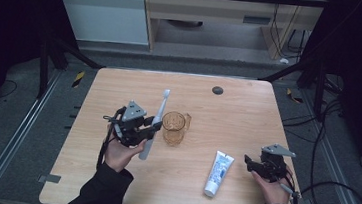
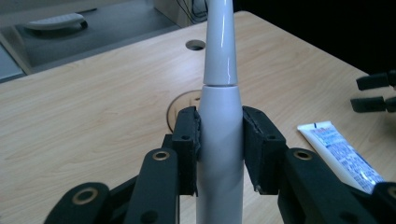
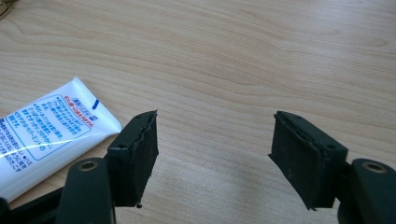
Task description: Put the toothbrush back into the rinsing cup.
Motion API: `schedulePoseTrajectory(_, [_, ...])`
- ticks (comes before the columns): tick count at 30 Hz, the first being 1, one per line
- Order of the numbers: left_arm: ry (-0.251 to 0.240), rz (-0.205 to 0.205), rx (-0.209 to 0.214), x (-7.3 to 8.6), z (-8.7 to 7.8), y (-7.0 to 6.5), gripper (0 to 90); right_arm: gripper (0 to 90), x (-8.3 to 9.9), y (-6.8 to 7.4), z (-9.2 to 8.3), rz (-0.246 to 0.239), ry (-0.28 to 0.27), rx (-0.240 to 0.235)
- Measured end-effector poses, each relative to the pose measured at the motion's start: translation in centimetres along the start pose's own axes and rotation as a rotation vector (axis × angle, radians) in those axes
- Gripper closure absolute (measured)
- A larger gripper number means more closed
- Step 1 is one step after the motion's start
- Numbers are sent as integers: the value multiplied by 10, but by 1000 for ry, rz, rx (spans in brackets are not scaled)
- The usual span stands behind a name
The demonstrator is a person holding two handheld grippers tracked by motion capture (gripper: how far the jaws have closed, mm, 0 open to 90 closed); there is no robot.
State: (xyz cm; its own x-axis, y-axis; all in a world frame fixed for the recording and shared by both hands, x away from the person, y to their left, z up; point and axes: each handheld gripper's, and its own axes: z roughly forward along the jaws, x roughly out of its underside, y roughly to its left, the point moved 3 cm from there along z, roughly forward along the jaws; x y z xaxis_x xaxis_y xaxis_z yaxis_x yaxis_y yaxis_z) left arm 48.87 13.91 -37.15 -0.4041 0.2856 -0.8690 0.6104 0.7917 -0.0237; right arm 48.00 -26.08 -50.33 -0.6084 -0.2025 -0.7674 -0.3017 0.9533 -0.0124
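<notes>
The left gripper (image 2: 219, 156) has its fingers (image 2: 187, 140) clamped on the thick handle of a white toothbrush (image 2: 219, 93), one pad on each side, the neck running up and away from them. In the high view that gripper (image 1: 152, 128) holds the toothbrush (image 1: 156, 119) tilted above the surface (image 1: 248, 113), just beside an amber cup (image 1: 174, 128), brush head pointing to the far edge. The right gripper (image 3: 215, 154) has its fingers (image 3: 137, 149) spread wide with nothing between them, low over bare wood; a toothpaste tube (image 3: 46, 135) lies flat just beside its one finger, not touching that I can see

By my reading the step in hand is carrying the toothbrush to the cup. The next move calls for standing the handle more upright over the rim and lowering it in before the fingers let go; the right gripper seems placed to take the tube (image 1: 219, 173)

Count: one toothbrush, one cup, one tube, two grippers, one dark round hole (image 1: 217, 90) at the far side of the surface
</notes>
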Motion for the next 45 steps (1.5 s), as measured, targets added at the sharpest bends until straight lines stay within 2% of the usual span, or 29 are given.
schedulePoseTrajectory(6, [-50,-26,-34,-3,-5,9,673,315,0,0,0,0,3,2])
schedulePoseTrajectory(18, [-157,-72,-85,-20,-14,34,673,310,0,-1,1,1,1,9])
schedulePoseTrajectory(37, [-302,-102,-116,-44,2,50,672,309,0,-1,3,-3,3,14])
schedulePoseTrajectory(45, [-333,-116,-114,-46,14,52,672,309,0,-2,5,-7,3,13])
